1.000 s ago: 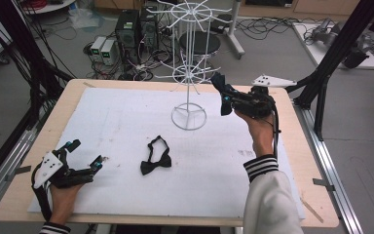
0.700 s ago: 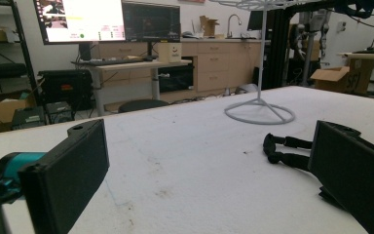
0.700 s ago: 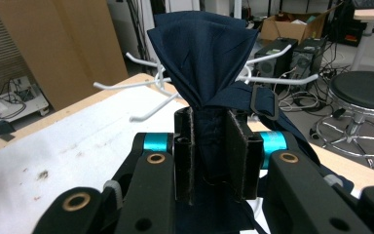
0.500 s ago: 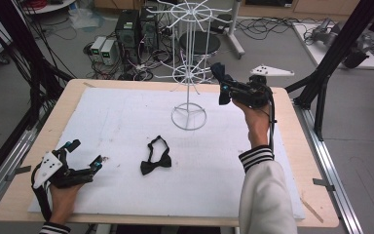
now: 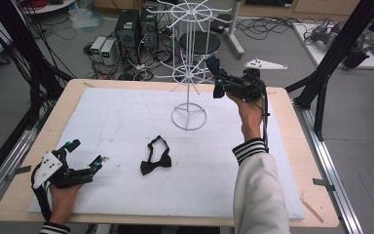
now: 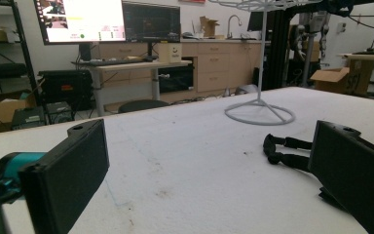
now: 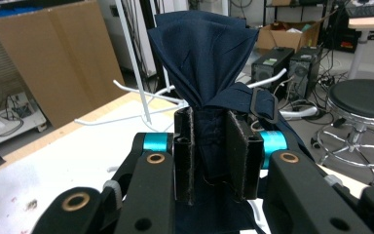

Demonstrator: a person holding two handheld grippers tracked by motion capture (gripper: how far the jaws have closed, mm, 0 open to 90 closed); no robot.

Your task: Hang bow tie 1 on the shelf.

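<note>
So the tabletop (image 5: 292,146) is light wood with a big white foam-looking sheet (image 5: 126,117) over nearly all of it, a bit scuffed and speckled with small brown marks. Grey floor all round, black frame legs at both sides, and past the far edge there's a tangle of cables, a couple of computer towers (image 5: 136,31) and a round black stool (image 5: 199,43). In the left gripper view the room behind has wooden cabinets, a desk and two monitors (image 6: 107,20).

Near the far edge, about the middle, stands a white wire display rack (image 5: 189,73) with a thin pole, a ring base and curly hook arms.

The right tool (image 5: 213,66) is up in the air beside that rack's arms, clamped on a navy blue fabric bow tie (image 7: 209,63). The cloth is soft and pleated, bunched between the two dark pads, and its strap with a small metal slider loops round the side.

A second bow tie, black with a thin strap (image 5: 156,158), lies flat on the sheet toward the near edge, roughly centre.

The left tool (image 5: 84,155) rests at the near left corner, jaws spread wide with nothing in them, well apart from the black tie
</note>
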